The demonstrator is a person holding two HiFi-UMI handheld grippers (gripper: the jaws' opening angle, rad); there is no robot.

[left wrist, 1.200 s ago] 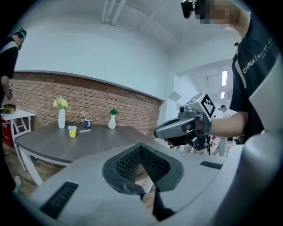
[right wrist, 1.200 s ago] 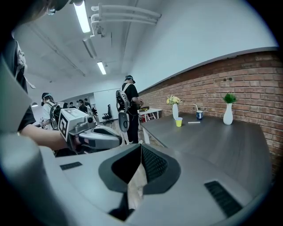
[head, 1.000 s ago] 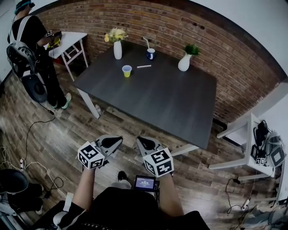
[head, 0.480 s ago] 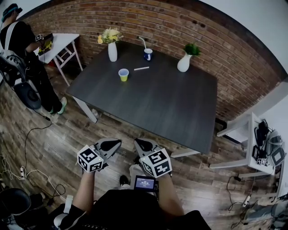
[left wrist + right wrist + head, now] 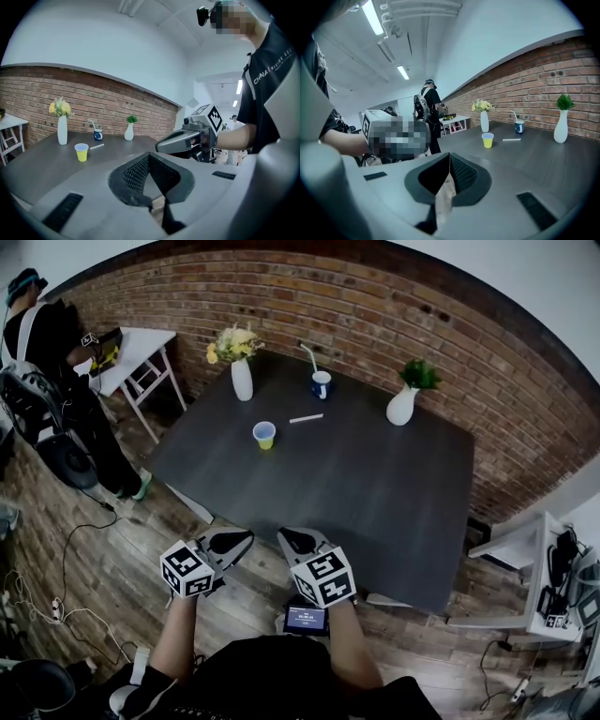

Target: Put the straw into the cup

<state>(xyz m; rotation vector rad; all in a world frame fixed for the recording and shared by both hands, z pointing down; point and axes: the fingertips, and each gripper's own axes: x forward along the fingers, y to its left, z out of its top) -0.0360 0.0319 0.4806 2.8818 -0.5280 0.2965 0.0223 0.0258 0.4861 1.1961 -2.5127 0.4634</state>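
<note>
A yellow cup [image 5: 264, 435] stands on the dark grey table [image 5: 375, 493], toward its far left. A white straw [image 5: 306, 418] lies flat just beyond and to the right of the cup. The left gripper view shows the same cup [image 5: 81, 152] and straw [image 5: 97, 146], and so does the right gripper view, cup [image 5: 488, 139] and straw [image 5: 511, 139]. My left gripper [image 5: 234, 542] and right gripper [image 5: 292, 540] hang side by side over the wood floor, short of the table's near edge. Both are shut and hold nothing.
A blue mug [image 5: 321, 384] with its own straw, a flower vase [image 5: 242, 379] and a white vase with a green plant [image 5: 402, 406] stand along the table's far side by the brick wall. A person [image 5: 47, 352] stands by a white side table [image 5: 141, 348]. Cables lie on the floor at the left.
Both grippers have moved forward together toward the table, which now lies closer in the head view. Their jaws stay shut. Cup and straw have not moved on the table.
</note>
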